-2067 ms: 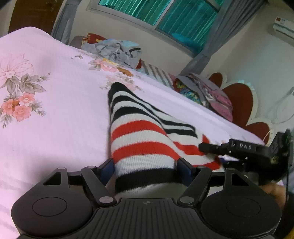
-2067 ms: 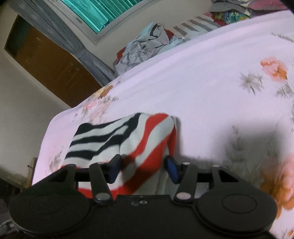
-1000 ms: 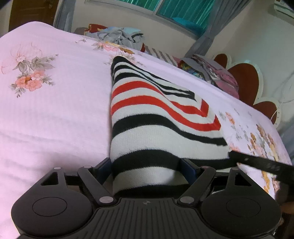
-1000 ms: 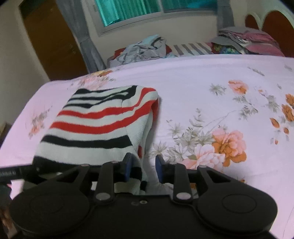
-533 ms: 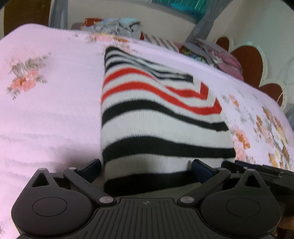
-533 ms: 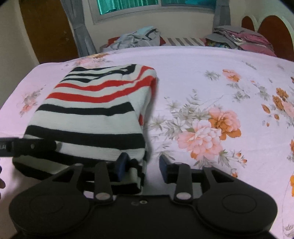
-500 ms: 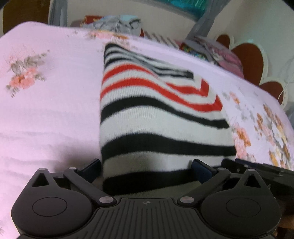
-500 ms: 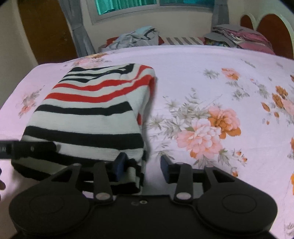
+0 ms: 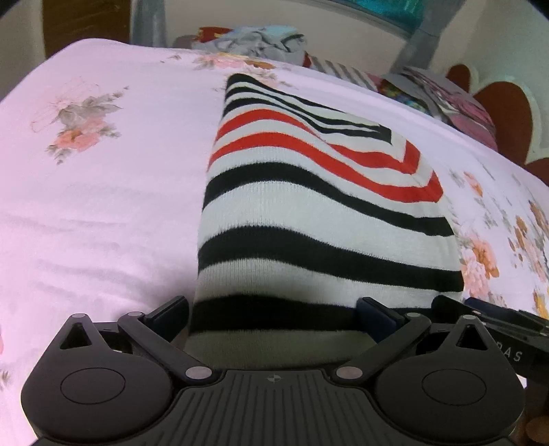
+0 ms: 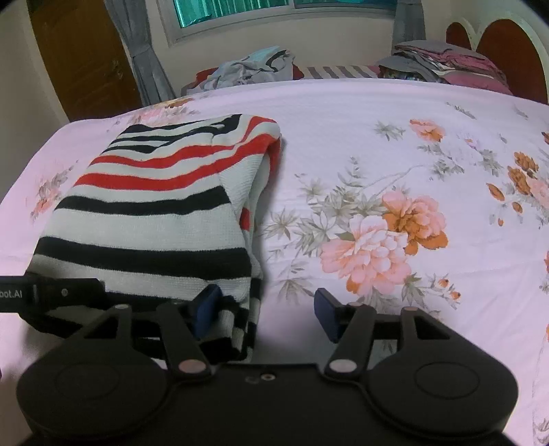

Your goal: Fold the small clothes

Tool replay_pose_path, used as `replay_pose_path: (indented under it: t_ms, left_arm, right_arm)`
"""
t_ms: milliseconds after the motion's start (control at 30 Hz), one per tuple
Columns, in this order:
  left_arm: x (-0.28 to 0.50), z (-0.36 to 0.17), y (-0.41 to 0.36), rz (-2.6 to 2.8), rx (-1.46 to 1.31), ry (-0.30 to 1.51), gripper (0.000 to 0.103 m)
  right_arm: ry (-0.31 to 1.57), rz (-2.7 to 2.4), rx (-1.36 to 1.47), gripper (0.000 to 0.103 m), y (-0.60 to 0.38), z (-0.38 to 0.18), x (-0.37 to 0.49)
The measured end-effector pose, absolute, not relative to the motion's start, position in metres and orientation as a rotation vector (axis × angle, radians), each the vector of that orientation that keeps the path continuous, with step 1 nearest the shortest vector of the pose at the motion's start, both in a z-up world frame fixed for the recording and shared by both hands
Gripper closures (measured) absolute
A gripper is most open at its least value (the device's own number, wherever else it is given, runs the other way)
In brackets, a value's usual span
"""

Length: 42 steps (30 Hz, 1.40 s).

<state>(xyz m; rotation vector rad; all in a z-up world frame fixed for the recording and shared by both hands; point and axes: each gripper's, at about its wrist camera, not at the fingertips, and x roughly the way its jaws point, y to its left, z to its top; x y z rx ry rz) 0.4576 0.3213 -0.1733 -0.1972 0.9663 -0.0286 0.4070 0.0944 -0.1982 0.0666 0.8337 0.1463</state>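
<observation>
The left gripper (image 9: 272,310) pointed steeply down at the near end of the folded striped garment (image 9: 319,219), which lay flat on the pink floral bedsheet (image 9: 103,206). Its jaws stood wide apart, one to each side of the garment's black-banded hem, and the pads did not appear to press the knit. The right gripper (image 10: 266,310) also angled down, at the garment's near right corner. Its jaws were opening; the left pad lay against the folded edge of the cloth while the right pad stood clear over bare sheet, so nothing was clamped.

Each gripper's body filled the bottom of its own view and hid the closest edge of the garment. In the left wrist view the right gripper showed only as a dark bar cut off at the right margin; in the right wrist view the left gripper was likewise a bar cut off at the left edge, so the hands themselves were barely visible. Beyond the bed, a heap of loose clothes (image 10: 250,65) under the window (image 10: 240,10) and a stack of folded fabric (image 10: 442,60) by the headboard (image 10: 507,51) were too small to sort.
</observation>
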Motion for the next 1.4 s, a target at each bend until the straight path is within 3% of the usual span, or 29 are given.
replay_pose_path:
  t_ms: [433, 600, 733, 1067, 1200, 1400]
  left_arm:
    - [0.417, -0.160, 0.315, 0.040, -0.195, 0.944, 0.000]
    - [0.412, -0.157, 0.299, 0.082, -0.072, 0.920, 0.000]
    - [0.397, -0.133, 0.291, 0.093, -0.056, 0.873, 0.000]
    - [0.311, -0.053, 0.282, 0.088, -0.061, 0.759, 0.000]
    - [0.260, -0.024, 0.277, 0.115, -0.054, 0.701, 0.000]
    - [0.183, 0.010, 0.268, 0.161, -0.047, 0.644, 0.000]
  right_arm:
    - [0.835, 0.153, 0.042, 0.041, 0.094, -0.186, 0.400]
    - [0.837, 0.154, -0.016, 0.038, 0.097, -0.188, 0.395]
    - [0.804, 0.174, 0.028, 0.038, 0.091, -0.164, 0.380]
    - [0.733, 0.303, 0.098, 0.022, 0.055, -0.102, 0.279]
    - [0.618, 0.317, 0.076, 0.010, 0.045, -0.066, 0.225]
    - [0.462, 0.268, 0.009, 0.002, 0.038, -0.026, 0.150]
